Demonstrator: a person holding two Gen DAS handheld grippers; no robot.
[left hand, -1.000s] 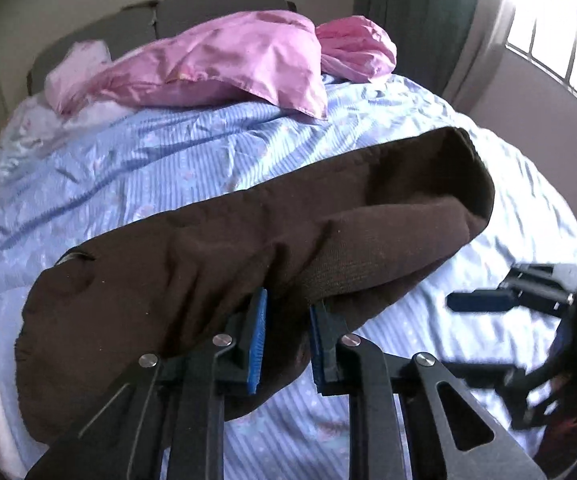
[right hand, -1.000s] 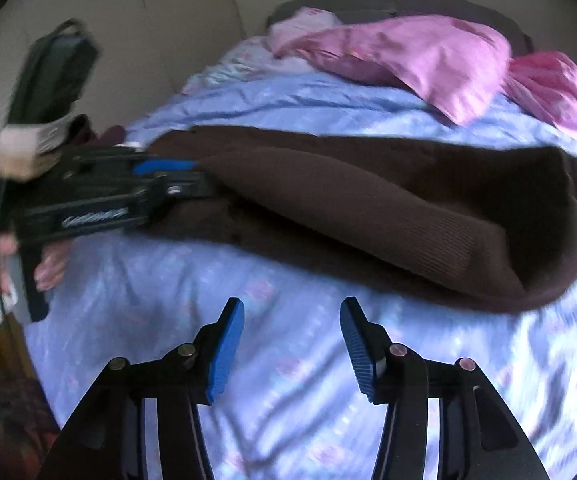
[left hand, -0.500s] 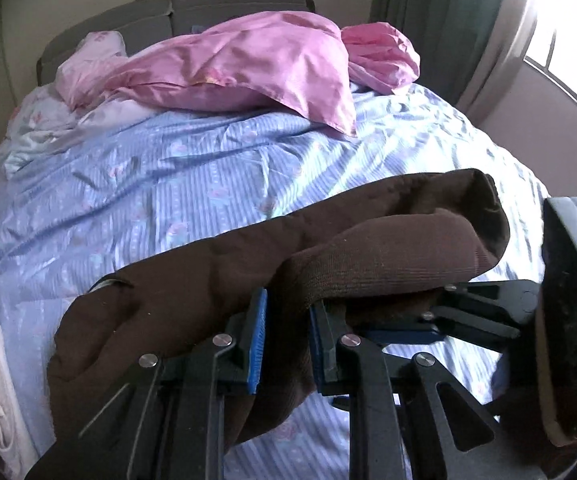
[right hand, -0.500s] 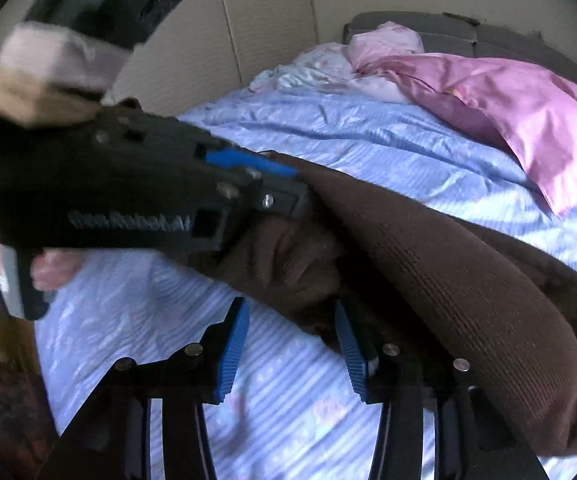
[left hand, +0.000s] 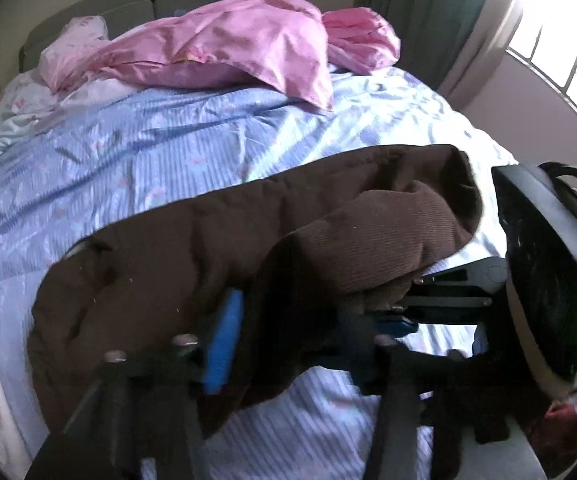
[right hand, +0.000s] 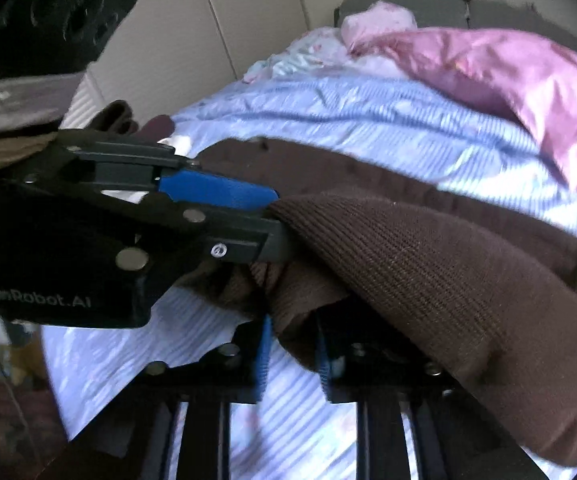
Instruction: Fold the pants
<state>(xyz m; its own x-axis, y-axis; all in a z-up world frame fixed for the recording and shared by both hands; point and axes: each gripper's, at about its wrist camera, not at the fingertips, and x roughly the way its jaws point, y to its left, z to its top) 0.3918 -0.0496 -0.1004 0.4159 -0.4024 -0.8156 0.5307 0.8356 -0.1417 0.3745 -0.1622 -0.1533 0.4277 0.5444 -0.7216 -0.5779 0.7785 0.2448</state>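
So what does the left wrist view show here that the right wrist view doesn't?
Only the left wrist view shows the window, the green curtain and the second pink bundle. Only the right wrist view shows the right gripper shut on the brown pants. Both show the pants, the blue striped bedsheet, the pink pillow and the left gripper, its jaws opening with the pants between them.

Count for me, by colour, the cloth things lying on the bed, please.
Brown: 1, the pants
Pink: 2, the large pillow and the smaller bundle beside it
Blue striped: 1, the bed sheet
Pale floral: 1, the crumpled cloth near the headboard
Total: 5
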